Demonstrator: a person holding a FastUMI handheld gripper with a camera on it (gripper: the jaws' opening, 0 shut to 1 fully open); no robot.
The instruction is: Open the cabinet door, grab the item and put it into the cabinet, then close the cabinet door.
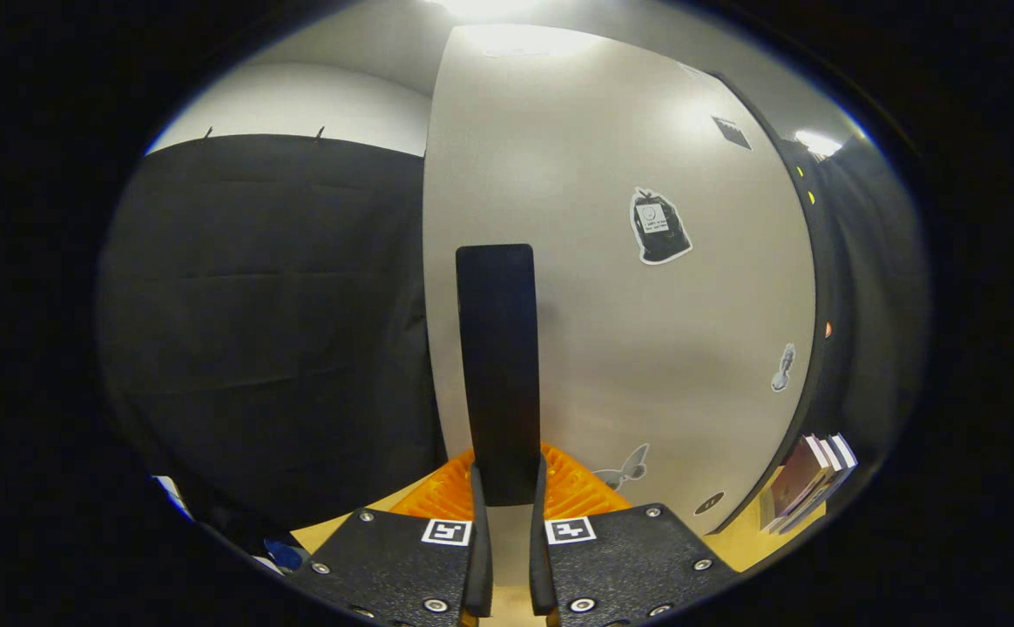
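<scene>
A pale grey cabinet door [646, 313] with several stickers stands right ahead of me. Its tall black bar handle [498, 366] runs upright near the door's left edge. My gripper [504, 488] has both fingers closed on the lower end of that handle, one on each side. The door's hinge side and the black cabinet frame [821, 287] lie off to the right. I cannot tell from here whether the door stands ajar.
An orange ribbed thing [577, 492] lies on the wooden tabletop [738, 549] just beyond the fingers, under the handle. A few books [807, 488] stand by the cabinet's right side. Black cloth wall [272, 331] hangs left of the door.
</scene>
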